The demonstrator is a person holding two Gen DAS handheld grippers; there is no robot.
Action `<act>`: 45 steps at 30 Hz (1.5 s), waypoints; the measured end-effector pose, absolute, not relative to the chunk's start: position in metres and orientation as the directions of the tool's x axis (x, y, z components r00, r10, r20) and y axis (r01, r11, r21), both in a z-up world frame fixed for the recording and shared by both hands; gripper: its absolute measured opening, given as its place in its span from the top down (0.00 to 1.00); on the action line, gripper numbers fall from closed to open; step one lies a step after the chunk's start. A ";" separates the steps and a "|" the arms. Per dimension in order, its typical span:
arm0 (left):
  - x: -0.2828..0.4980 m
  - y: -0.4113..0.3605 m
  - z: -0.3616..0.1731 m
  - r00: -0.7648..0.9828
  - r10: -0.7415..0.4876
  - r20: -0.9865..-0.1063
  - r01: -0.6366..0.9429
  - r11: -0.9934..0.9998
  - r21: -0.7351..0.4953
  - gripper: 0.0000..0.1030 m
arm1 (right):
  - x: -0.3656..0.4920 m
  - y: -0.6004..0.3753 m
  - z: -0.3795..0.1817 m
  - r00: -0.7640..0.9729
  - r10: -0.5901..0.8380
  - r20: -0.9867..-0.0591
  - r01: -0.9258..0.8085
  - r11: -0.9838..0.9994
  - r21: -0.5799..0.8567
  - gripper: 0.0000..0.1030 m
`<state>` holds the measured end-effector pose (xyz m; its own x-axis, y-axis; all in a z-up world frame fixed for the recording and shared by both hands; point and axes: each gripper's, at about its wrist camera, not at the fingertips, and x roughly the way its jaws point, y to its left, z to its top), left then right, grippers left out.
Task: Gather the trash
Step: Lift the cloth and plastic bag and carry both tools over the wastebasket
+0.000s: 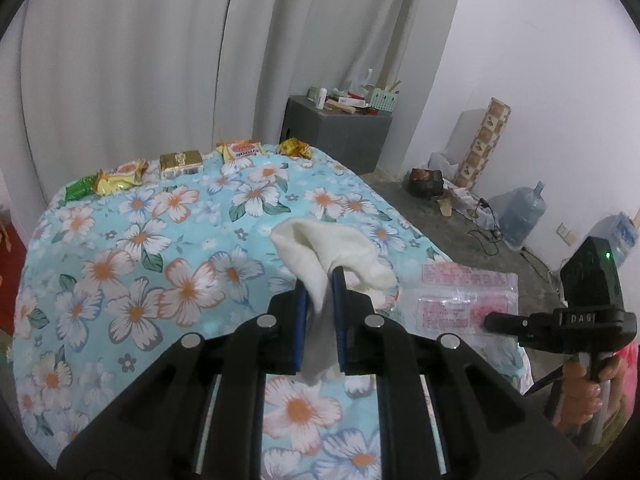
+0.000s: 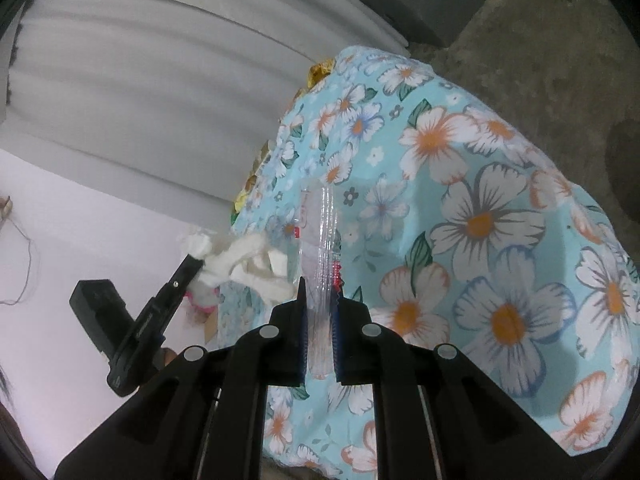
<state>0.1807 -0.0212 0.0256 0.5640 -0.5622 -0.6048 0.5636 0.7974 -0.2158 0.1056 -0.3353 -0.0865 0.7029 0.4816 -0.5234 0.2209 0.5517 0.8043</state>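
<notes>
Above floral cloth [image 1: 140, 240], left tongs [image 1: 320, 280] gripping tissue [image 1: 320, 248]

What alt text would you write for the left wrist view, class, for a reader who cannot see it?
The left gripper pinches a crumpled white tissue above a floral blue cloth. At right, the right gripper holds a clear plastic bag. Snack wrappers line the cloth's far edge before a grey curtain.
</notes>
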 end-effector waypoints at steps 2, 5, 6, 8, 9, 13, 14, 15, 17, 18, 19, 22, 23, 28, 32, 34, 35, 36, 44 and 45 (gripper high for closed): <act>0.173 -0.024 0.029 0.578 -0.551 -0.602 0.565 0.802 -0.191 0.90 | 0.102 -0.335 -0.084 0.708 0.480 -0.519 0.217 0.551 0.806 0.90; 0.159 -0.028 0.035 0.593 -0.547 -0.591 0.577 0.801 -0.161 0.90 | 0.097 -0.334 -0.079 0.715 0.475 -0.513 0.209 0.555 0.805 0.90; 0.154 -0.029 0.038 0.601 -0.547 -0.583 0.583 0.799 -0.149 0.90 | 0.095 -0.334 -0.077 0.717 0.473 -0.511 0.206 0.557 0.805 0.90; 0.149 -0.031 0.042 0.611 -0.543 -0.577 0.587 0.799 -0.130 0.90 | 0.090 -0.334 -0.073 0.722 0.470 -0.508 0.201 0.560 0.804 0.90; 0.145 -0.032 0.045 0.616 -0.542 -0.571 0.592 0.797 -0.118 0.90 | 0.088 -0.334 -0.070 0.726 0.467 -0.504 0.196 0.562 0.803 0.90; 0.133 -0.035 0.053 0.623 -0.553 -0.553 0.604 0.790 -0.109 0.90 | 0.077 -0.334 -0.062 0.741 0.458 -0.492 0.184 0.565 0.804 0.90; 0.131 -0.036 0.055 0.626 -0.552 -0.550 0.605 0.789 -0.104 0.90 | 0.075 -0.334 -0.060 0.744 0.456 -0.489 0.182 0.565 0.805 0.90; 0.127 -0.037 0.057 0.631 -0.551 -0.546 0.607 0.789 -0.094 0.90 | 0.071 -0.335 -0.058 0.748 0.454 -0.484 0.178 0.566 0.805 0.90; 0.120 -0.040 0.061 0.638 -0.552 -0.537 0.612 0.787 -0.081 0.90 | 0.065 -0.335 -0.054 0.755 0.450 -0.478 0.173 0.566 0.806 0.90; 0.117 -0.040 0.063 0.641 -0.552 -0.533 0.615 0.785 -0.075 0.90 | 0.062 -0.336 -0.052 0.759 0.447 -0.473 0.169 0.566 0.807 0.90; 0.114 -0.041 0.064 0.644 -0.552 -0.530 0.616 0.785 -0.070 0.91 | 0.059 -0.336 -0.050 0.763 0.443 -0.470 0.167 0.568 0.806 0.90; 0.105 -0.045 0.070 0.651 -0.557 -0.516 0.624 0.779 -0.053 0.91 | 0.050 -0.337 -0.043 0.774 0.427 -0.467 0.163 0.578 0.800 0.90; 0.102 -0.046 0.071 0.654 -0.557 -0.512 0.627 0.778 -0.046 0.91 | 0.048 -0.338 -0.042 0.778 0.421 -0.467 0.164 0.581 0.797 0.90; 0.089 -0.058 0.078 0.659 -0.566 -0.495 0.645 0.764 -0.014 0.91 | 0.027 -0.346 -0.035 0.796 0.397 -0.456 0.166 0.581 0.797 0.90; 0.082 -0.070 0.081 0.647 -0.585 -0.489 0.668 0.744 -0.006 0.90 | 0.015 -0.356 -0.035 0.809 0.377 -0.451 0.176 0.577 0.797 0.90; 0.079 -0.077 0.082 0.637 -0.597 -0.488 0.682 0.731 -0.006 0.91 | 0.007 -0.362 -0.034 0.819 0.360 -0.447 0.186 0.571 0.800 0.90; 0.077 -0.081 0.083 0.631 -0.603 -0.488 0.688 0.726 -0.006 0.91 | 0.002 -0.366 -0.032 0.826 0.347 -0.444 0.191 0.569 0.800 0.90; 0.076 -0.087 0.083 0.617 -0.616 -0.490 0.702 0.712 -0.012 0.91 | -0.002 -0.369 -0.031 0.830 0.340 -0.442 0.193 0.568 0.800 0.90; 0.072 -0.136 0.086 0.495 -0.705 -0.508 0.797 0.601 -0.057 0.90 | -0.046 -0.400 -0.025 0.871 0.222 -0.437 0.256 0.554 0.792 0.90; 0.073 -0.148 0.086 0.468 -0.718 -0.515 0.813 0.578 -0.068 0.91 | -0.054 -0.407 -0.025 0.877 0.199 -0.438 0.272 0.548 0.791 0.90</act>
